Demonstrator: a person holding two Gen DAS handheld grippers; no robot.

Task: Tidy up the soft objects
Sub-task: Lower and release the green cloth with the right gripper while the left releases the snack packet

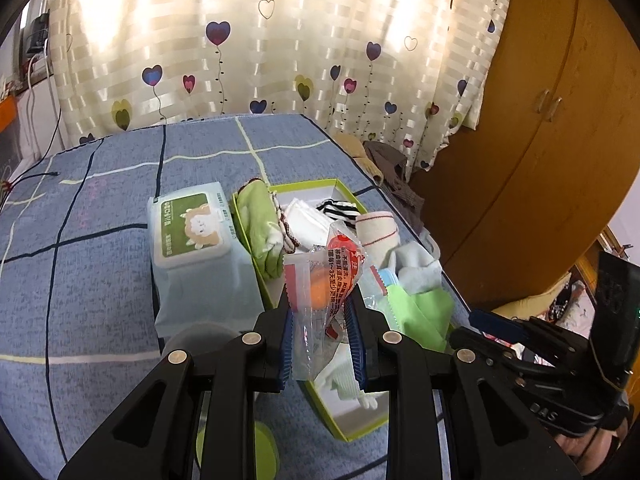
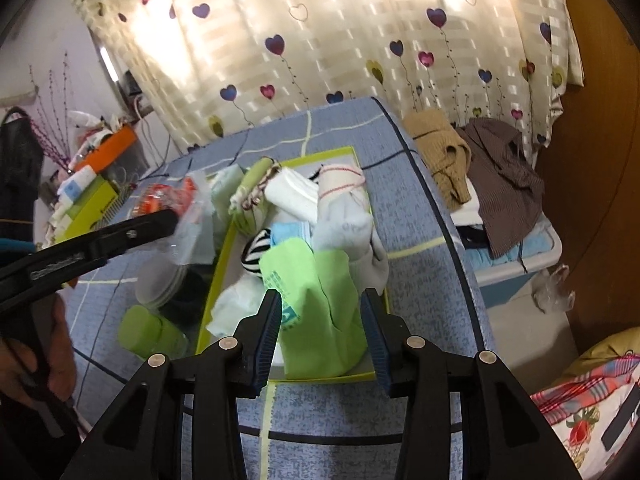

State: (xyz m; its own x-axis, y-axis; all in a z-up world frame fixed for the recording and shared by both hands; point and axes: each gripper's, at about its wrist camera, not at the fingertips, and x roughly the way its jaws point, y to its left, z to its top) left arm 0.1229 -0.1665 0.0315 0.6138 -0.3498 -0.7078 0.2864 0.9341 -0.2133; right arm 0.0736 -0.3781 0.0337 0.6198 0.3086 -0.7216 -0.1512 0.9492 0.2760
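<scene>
- Clear crinkly plastic, red-and-orange printed: the snack packet (image 1: pixel 334 276) is clamped in the left claw (image 1: pixel 320 312), pads pressing both sides. It stands upright, long axis running up and away from the claw, directly over the near half of the green-rimmed box (image 1: pixel 362 434).
- Right claw (image 2: pixel 320 312) is released, jaws apart, pads clear of the cloth. The light green folded cloth (image 2: pixel 320 308) sits between them inside the near end of the box, long axis pointing away from the claw.
- Judgement: the packet lies above and slightly bed-side of the box's interior; the coming move looks like a short lowering into the box. The left claw is the nearer one, since it already carries the packet.
- Farther in the box: grey sock (image 2: pixel 344 224), black-and-white striped piece (image 2: pixel 256 252), white folded cloth (image 2: pixel 296 196), cream roll with red stripes (image 2: pixel 340 180), green towel (image 1: pixel 258 232) at its far left edge.
- Left of the box on the blue checked bed (image 1: pixel 100 280): wet-wipes pack (image 1: pixel 192 228), green label with a cartoon animal.
- Writing: red panel on the packet carries Chinese characters and "3"; not legible enough to transcribe. Wipes label likewise Chinese, unread.
</scene>
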